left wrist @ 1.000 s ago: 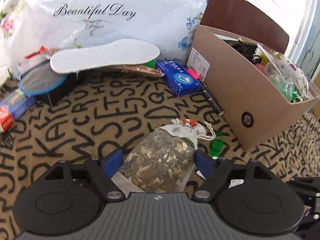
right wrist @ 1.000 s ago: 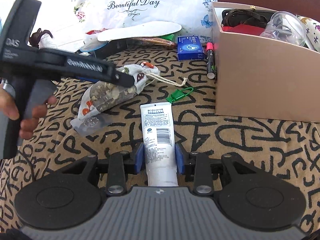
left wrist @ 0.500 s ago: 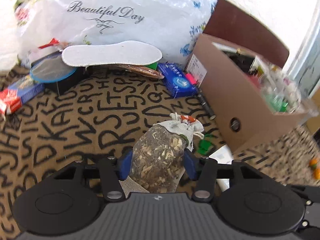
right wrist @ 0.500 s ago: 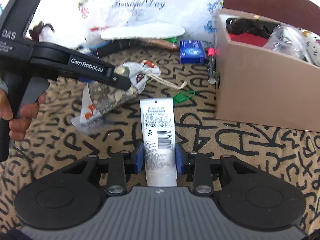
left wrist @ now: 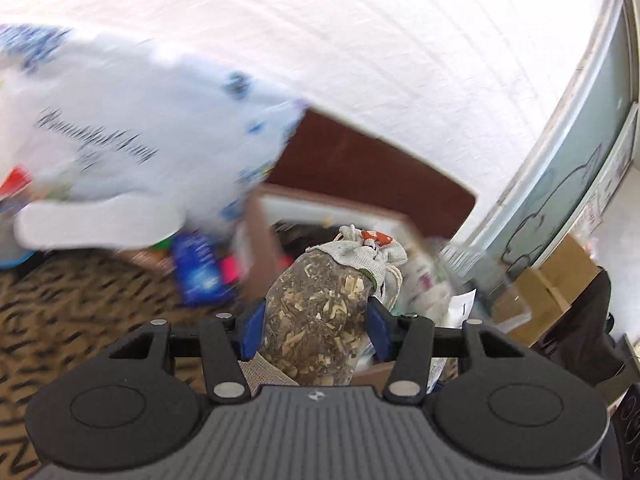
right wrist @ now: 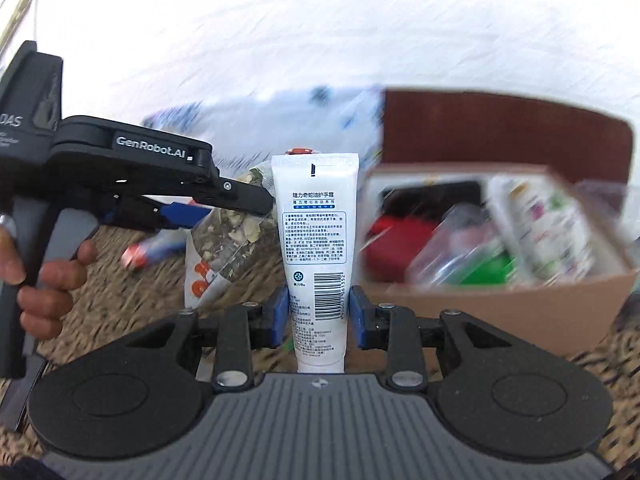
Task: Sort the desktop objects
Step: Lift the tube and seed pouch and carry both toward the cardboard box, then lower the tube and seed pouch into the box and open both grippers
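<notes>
In the right wrist view, the right gripper is clamped on a white tube at its lower part; the tube stands toward 12 o'clock, looks light and smooth, so it may slip, and a hold near the stiff cap end seems safer. The left gripper is closed on a soft herb pouch at its belly; it will deform, not break. Farther, at 2 o'clock, the cardboard box waits, already quite full.

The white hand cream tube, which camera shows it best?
The right wrist view: the white hand cream tube stands sharp and centred in the right gripper, label readable. The left wrist view shows only a white scrap that may be it.
</notes>
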`<state>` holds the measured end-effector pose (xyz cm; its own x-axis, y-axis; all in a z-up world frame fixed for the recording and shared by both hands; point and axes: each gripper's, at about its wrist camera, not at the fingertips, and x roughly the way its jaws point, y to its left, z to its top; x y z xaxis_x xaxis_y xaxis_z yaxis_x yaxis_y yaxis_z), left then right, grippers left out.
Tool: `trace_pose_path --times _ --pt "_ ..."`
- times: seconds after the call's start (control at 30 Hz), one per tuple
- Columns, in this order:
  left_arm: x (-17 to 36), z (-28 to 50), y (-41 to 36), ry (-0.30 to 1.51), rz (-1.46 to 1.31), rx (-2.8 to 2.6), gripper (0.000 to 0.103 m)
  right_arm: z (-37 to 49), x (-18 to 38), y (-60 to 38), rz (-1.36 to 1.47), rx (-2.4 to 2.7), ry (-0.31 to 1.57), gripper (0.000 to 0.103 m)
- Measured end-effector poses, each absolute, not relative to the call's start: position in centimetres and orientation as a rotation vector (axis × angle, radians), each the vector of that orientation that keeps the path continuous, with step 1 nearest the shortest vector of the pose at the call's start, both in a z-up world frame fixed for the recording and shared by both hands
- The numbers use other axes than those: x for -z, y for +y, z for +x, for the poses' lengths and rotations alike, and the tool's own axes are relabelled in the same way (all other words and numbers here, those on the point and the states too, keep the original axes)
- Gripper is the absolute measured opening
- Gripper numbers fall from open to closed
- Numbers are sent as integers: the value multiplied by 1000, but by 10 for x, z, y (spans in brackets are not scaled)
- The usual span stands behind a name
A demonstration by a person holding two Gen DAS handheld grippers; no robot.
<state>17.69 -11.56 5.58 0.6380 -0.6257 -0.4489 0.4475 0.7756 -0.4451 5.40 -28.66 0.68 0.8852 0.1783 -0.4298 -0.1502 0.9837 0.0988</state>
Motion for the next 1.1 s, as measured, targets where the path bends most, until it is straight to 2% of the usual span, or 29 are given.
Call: trace_pose_path --times 0.3,0.63,0.7,0.73,0.77,0.8,0.87,0.9,1.1 --pt "-51 232 -195 645 -363 578 55 95 -34 -377 74 -4 374 31" --pt "-23 271 -226 679 -303 563 55 173 -9 -417 39 15 463 32" --pt "-21 273 -224 659 -310 575 60 180 -2 -417 29 11 479 33" --pt "-21 272 -223 636 -314 593 71 180 1 -415 26 10 485 33" --pt "-23 271 -222 613 -308 609 85 182 4 -414 26 13 487 36" --pt "-26 267 -221 587 -298 617 90 184 7 -415 26 16 477 41" --pt "-30 262 -221 536 -266 607 101 181 9 -414 28 32 454 63" --pt "-32 260 -221 517 -249 603 101 180 8 -415 27 38 441 73" --pt "-32 253 -220 539 -224 586 103 168 3 -413 17 59 391 91"
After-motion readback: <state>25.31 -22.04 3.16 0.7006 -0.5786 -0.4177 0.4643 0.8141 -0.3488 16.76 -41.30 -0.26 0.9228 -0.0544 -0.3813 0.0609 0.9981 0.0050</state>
